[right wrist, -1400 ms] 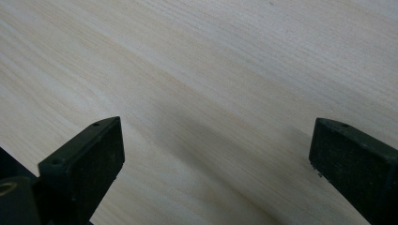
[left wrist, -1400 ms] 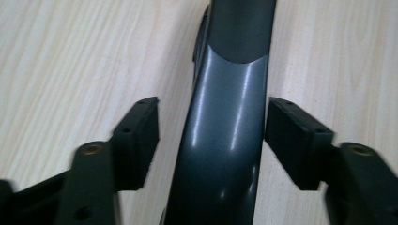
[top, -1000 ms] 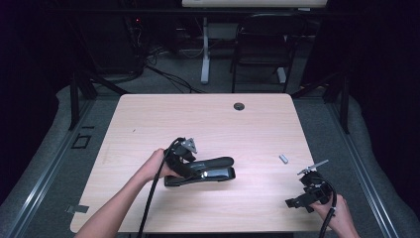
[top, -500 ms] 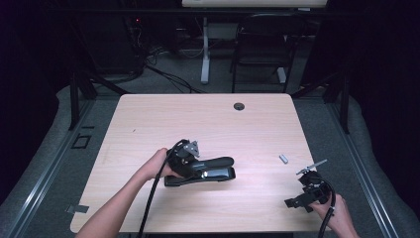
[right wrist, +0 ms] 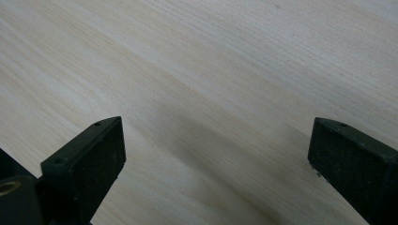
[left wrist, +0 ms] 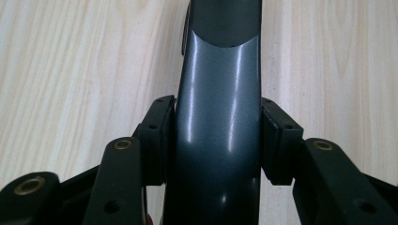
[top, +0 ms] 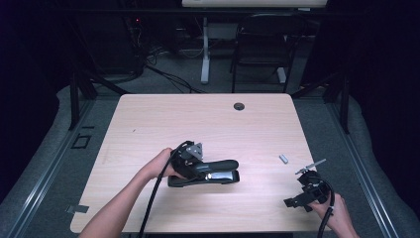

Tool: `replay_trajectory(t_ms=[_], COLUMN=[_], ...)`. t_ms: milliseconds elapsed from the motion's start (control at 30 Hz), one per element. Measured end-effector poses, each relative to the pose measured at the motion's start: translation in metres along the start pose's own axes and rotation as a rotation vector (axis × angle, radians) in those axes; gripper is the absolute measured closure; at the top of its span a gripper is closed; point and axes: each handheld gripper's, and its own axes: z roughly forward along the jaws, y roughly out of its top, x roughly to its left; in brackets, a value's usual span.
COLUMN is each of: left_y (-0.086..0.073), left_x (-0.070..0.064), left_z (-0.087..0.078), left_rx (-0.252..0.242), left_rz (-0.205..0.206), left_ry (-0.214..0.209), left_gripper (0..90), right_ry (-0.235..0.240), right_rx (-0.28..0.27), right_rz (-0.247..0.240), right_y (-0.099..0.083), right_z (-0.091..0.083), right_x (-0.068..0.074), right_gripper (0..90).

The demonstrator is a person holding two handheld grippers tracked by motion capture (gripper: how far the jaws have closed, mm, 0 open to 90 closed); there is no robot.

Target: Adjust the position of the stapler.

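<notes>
Stapler point(top: 208, 173): lies flat near the table's point(top: 148, 124) front middle, long arm pointing right.
Left gripper point(left wrist: 213, 136): jaws pinch the stapler's rear arm from both sides, likely to steady it.
Right gripper point(top: 295, 201): jaws spread wide, holding nothing, hovering at the front right corner, well apart.
Small grey piece point(top: 284, 158): possibly a staple strip, between stapler and right gripper.

Lying flat near the bench's point(top: 148, 119) front middle: black, glossy stapler point(top: 210, 171), long body pointing right, being clamped at its left end.
</notes>
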Motion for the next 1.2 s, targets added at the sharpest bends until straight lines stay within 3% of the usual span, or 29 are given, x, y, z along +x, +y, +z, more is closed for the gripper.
replay_trajectory(t_ms=[33, 67, 100, 367, 400, 800, 900, 1067, 1100, 1200], left_y=[0.000, 0.000, 0.003, 0.007, 0.007, 0.009, 0.009, 0.008, 0.007, 0.006], left_x=[-0.002, -0.002, -0.003, -0.008, -0.008, -0.012, -0.012, -0.013, -0.014, -0.015], left_z=[0.002, 0.002, 0.003, 0.006, 0.006, 0.006, 0.006, 0.005, 0.006, 0.005], left_rx=[-0.011, -0.011, -0.009, -0.009, -0.009, 0.003, 0.001, -0.003, -0.011, -0.007], left_rz=[-0.002, -0.002, 0.011, 0.046, 0.047, -0.007, 0.003, 0.023, 0.022, 0.026], left_ry=[0.027, 0.027, 0.013, 0.001, -0.002, -0.001, -0.033, -0.038, -0.020, -0.030], left_gripper=[53.0, 53.0, 53.0, 53.1, 53.1, 53.0, 53.3, 53.4, 53.4, 53.4], right_ry=[-0.016, -0.022, -0.015, -0.001, -0.017, -0.016, 0.004, -0.015, 0.006, 0.008], right_rx=[-0.001, -0.007, 0.020, 0.000, 0.003, 0.005, 0.003, 0.015, 0.006, 0.007], right_rz=[0.001, 0.012, -0.011, -0.003, -0.009, -0.009, -0.007, -0.031, -0.020, -0.022], right_y=[0.000, 0.000, 0.001, 0.000, 0.000, 0.000, 0.000, 0.004, 0.004, 0.005], right_z=[0.001, 0.001, 0.000, 0.000, 0.000, -0.001, 0.000, 0.001, 0.002, 0.002], right_x=[0.000, 0.001, 0.000, 0.001, 0.000, 0.000, 0.001, 0.001, 0.002, 0.002], right_gripper=[4.3, 4.3, 4.3, 4.4, 4.4, 4.4, 4.4, 4.4, 4.4, 4.4])
